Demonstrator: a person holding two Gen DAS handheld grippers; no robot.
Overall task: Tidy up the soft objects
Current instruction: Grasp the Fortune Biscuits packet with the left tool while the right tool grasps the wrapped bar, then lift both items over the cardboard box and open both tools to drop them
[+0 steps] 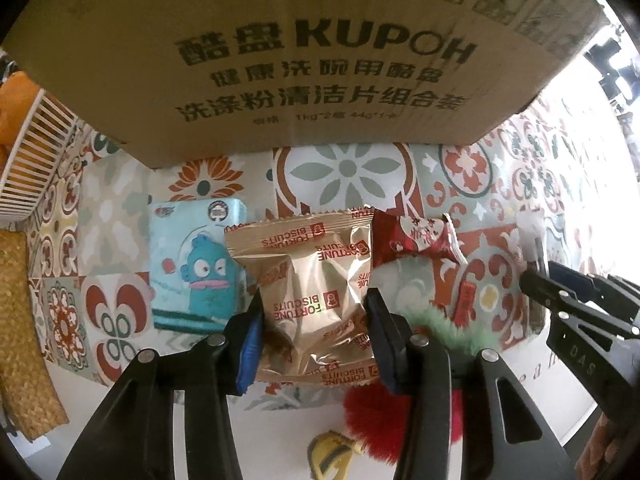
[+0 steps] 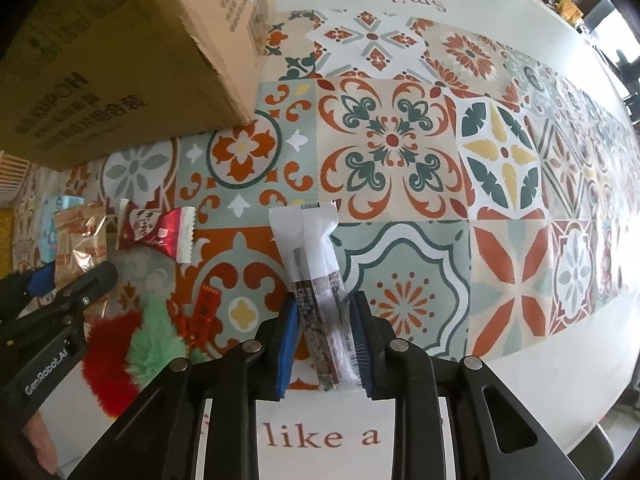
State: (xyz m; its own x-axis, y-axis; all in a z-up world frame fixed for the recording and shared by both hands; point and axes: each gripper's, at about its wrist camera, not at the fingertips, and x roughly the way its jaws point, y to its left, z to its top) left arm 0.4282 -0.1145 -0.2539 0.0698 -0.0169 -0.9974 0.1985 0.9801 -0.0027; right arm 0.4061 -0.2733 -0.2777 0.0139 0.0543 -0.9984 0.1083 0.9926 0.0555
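Note:
My left gripper is shut on a tan Fortune Biscuits packet, pinched between both pads above the patterned tablecloth. A blue cartoon tissue pack lies to its left and a red candy wrapper to its right. My right gripper is shut on a long white and brown snack stick, which points away over the cloth. The right gripper also shows in the left wrist view. The biscuit packet and red candy show at the left of the right wrist view.
A big KUPOH cardboard box stands just behind the packets. A white slatted basket with orange contents and a woven mat are at the left. A red and green fluffy toy lies between the grippers, a small yellow toy near it.

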